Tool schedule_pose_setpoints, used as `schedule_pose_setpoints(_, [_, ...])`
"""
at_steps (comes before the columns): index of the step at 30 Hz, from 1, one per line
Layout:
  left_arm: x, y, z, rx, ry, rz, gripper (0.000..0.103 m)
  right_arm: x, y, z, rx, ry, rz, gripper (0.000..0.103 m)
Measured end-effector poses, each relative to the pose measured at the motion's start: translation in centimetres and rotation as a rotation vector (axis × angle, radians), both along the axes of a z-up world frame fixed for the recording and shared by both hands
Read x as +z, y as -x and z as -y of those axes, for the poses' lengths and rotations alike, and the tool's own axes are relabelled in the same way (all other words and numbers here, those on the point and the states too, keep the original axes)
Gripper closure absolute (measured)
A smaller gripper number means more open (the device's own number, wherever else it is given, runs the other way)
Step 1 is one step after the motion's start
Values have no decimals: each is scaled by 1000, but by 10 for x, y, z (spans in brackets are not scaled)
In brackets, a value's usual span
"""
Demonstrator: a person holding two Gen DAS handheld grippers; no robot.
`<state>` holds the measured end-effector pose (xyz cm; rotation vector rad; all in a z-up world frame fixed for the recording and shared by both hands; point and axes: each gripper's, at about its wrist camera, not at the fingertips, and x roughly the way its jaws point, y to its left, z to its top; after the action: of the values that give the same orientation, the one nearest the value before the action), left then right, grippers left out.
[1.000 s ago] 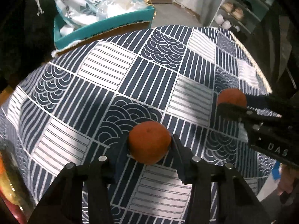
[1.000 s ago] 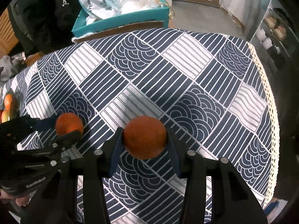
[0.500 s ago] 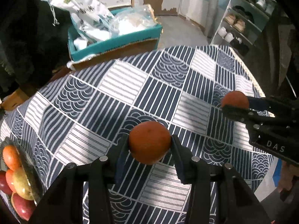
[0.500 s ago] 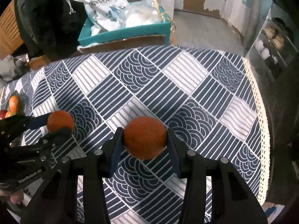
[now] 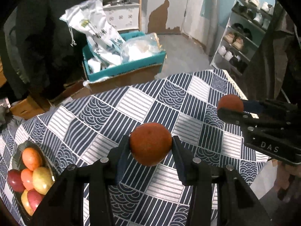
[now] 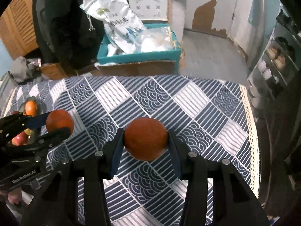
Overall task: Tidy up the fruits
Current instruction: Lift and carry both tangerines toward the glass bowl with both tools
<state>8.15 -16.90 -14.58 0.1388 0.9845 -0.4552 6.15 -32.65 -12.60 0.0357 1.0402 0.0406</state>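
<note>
Two handheld grippers each hold an orange above a table covered by a navy-and-white patterned tablecloth. The left gripper has its fingers clamped on either side of the left orange, which hangs clear of the cloth between the blue-lined pads. The right gripper grips the right orange in the same way, one pad pressed to each side of the fruit.

From the left wrist camera, the right gripper appears at the right edge, its black body lettered "DAS", with its orange showing at the fingertips over the cloth's far right side. From the right wrist camera, the left gripper enters at the left edge, carrying its orange just in front of a dark fruit bowl.

That bowl sits on the table near its left edge and holds a pile of red, orange and yellow fruits; which kinds they are cannot be told.

Beyond the table's far edge stands a teal box on brown cardboard, filled with white plastic bags. A shoe rack lined with pairs of shoes stands at the right, against a pale wall with peeling patches.
</note>
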Motion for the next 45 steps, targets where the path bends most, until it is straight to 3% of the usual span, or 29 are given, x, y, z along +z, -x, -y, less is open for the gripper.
schedule_pose_setpoints(10, [45, 19, -23, 18, 54, 64, 57, 42, 11, -21, 66, 7, 98, 58])
schedule_pose_setpoints(23, [78, 37, -59, 55, 87, 120, 57, 81, 18, -56, 149, -13, 189, 58])
schedule_pose_setpoints(45, [92, 43, -136, 184, 111, 145, 57, 97, 6, -137, 322, -56, 196, 58])
